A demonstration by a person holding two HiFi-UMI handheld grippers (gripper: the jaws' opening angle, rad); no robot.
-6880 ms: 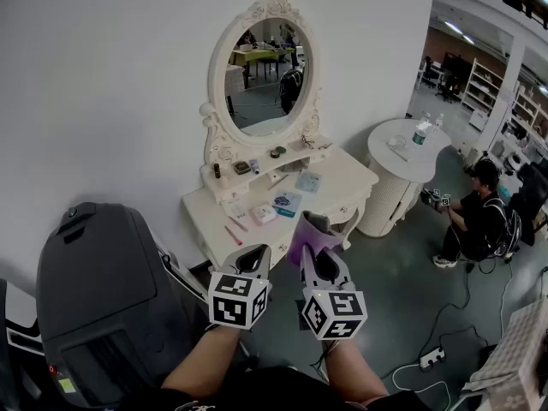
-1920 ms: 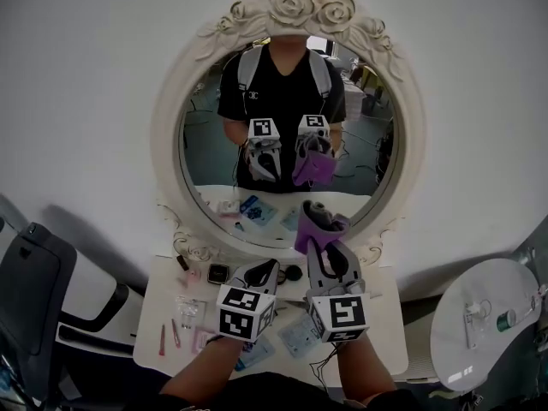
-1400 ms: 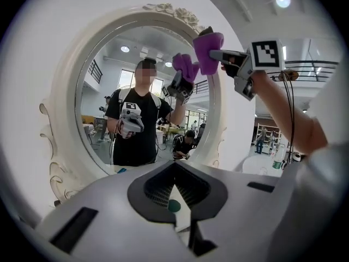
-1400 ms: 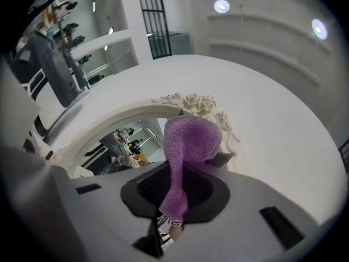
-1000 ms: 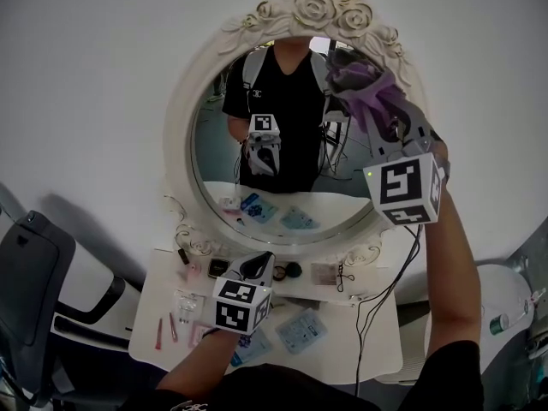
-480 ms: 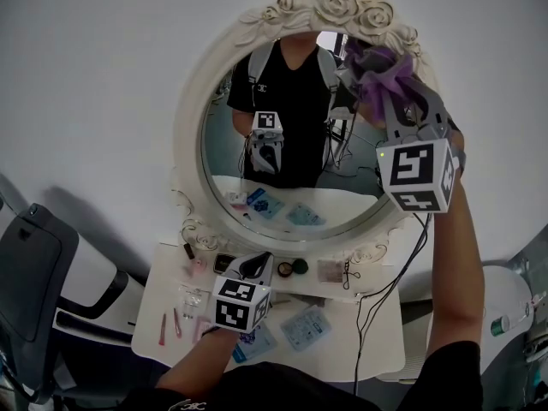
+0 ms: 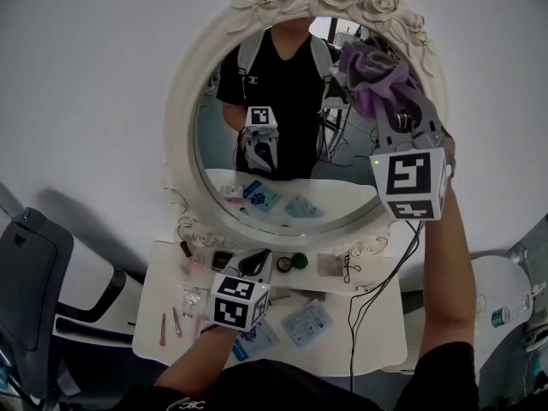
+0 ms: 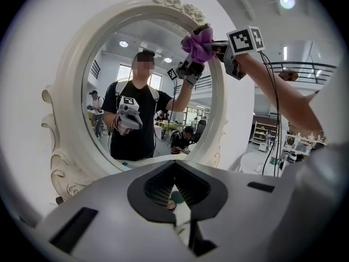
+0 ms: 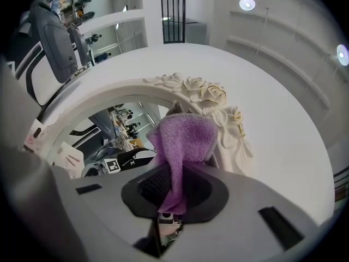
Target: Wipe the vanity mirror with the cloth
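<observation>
The oval vanity mirror [image 7: 287, 101] in its ornate white frame [image 7: 182, 135] fills the head view. My right gripper [image 7: 394, 108] is raised to the mirror's upper right and is shut on a purple cloth [image 7: 375, 74]. The bunched cloth [image 9: 182, 138] lies against the glass beside the rose carving [image 9: 210, 94] on the frame. The left gripper view shows the cloth [image 8: 198, 40] at the glass's top right edge. My left gripper [image 7: 254, 265] hangs low over the vanity table [image 7: 377, 336], shut and holding nothing.
Flat sachets [image 7: 306, 319], pink sticks [image 7: 169, 324] and a small green pot [image 7: 299, 262] lie on the table and its shelf. A black cable [image 7: 377, 272] hangs from the right gripper. A dark grey chair [image 7: 30, 272] stands left, a round white side table [image 7: 505, 302] right.
The right gripper has lifted the cloth from in front of the table up to the mirror's upper right edge. The left gripper has stayed low over the table.
</observation>
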